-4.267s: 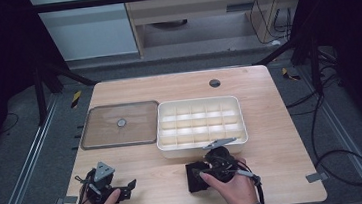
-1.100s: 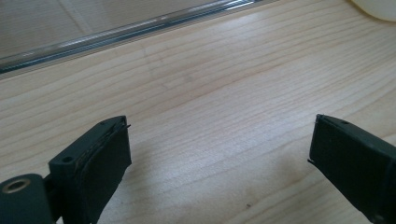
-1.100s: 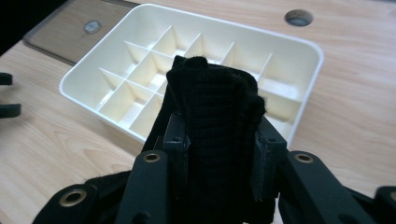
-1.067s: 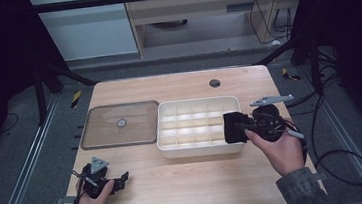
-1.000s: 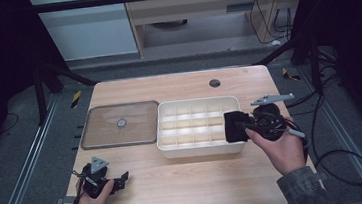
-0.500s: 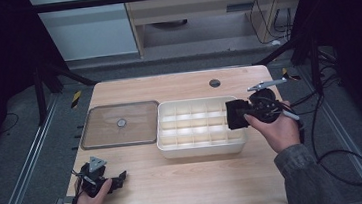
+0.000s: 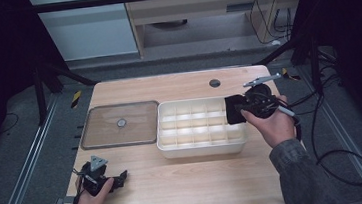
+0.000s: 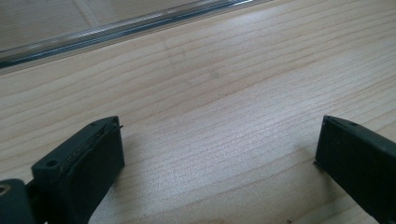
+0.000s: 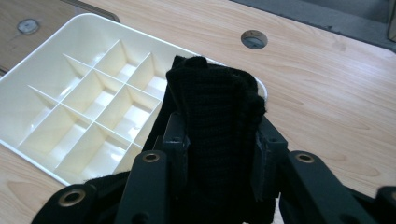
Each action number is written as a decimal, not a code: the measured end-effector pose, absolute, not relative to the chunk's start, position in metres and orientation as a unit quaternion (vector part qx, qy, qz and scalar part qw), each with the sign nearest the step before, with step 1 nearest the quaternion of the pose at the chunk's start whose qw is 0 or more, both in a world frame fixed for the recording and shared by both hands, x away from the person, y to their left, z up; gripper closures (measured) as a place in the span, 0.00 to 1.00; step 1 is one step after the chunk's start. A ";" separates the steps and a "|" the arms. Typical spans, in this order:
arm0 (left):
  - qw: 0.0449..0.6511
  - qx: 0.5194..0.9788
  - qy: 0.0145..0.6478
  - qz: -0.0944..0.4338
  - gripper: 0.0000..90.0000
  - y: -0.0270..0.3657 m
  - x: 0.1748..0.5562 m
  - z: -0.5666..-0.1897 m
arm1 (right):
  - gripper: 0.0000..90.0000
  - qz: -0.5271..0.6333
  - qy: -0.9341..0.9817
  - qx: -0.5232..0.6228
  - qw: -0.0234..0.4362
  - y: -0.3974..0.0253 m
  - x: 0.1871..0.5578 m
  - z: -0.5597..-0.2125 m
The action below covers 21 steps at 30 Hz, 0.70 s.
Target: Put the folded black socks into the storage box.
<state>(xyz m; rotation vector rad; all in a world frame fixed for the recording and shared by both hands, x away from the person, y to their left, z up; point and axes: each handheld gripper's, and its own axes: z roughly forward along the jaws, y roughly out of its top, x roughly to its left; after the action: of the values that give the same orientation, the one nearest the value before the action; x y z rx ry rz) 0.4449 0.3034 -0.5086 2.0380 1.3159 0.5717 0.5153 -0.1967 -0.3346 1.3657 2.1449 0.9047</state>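
Observation:
My right gripper (image 7: pixel 236 109) is shut on a folded black cloth (image 7: pixel 233 109), held over the right end of the white compartment tray (image 7: pixel 201 149). In the right gripper view the cloth (image 9: pixel 215 107) stands upright between the two jaws, above the tray's bare compartments (image 9: pixel 70 140). Down at the table's front left corner, my left gripper (image 7: pixel 121 177) rests low on the wood. Its fingers (image 8: pixel 88 158) stand wide apart with only bare tabletop between them.
A clear flat lid with a small knob (image 7: pixel 121 124) lies just left of the tray; its edge (image 8: pixel 116 30) runs across the top of the left gripper view. A round cable hole (image 7: pixel 214 83) sits behind the tray. Cables trail off the table's right side.
My right gripper carried the black cloth from the front middle of the table to the right, then back toward the tray's far right end. The left gripper barely shifted.

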 end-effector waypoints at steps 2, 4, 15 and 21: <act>0.320 0.774 0.501 0.218 0.00 0.303 0.445 -0.509 | 0.72 0.322 0.774 0.496 0.226 -0.196 0.515 -0.335; 0.320 0.775 0.500 0.218 0.00 0.303 0.445 -0.509 | 0.72 0.315 0.774 0.500 0.229 -0.195 0.516 -0.337; 0.320 0.776 0.499 0.217 0.00 0.303 0.444 -0.509 | 0.72 0.291 0.786 0.501 0.216 -0.188 0.522 -0.351; 0.319 0.775 0.500 0.218 0.00 0.303 0.444 -0.509 | 0.72 0.292 0.785 0.504 0.211 -0.189 0.524 -0.358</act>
<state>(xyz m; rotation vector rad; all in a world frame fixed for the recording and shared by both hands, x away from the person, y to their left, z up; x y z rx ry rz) 0.4438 0.3034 -0.5087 2.0373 1.3156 0.5738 0.5237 -0.1893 -0.3578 1.3996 2.1830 0.8107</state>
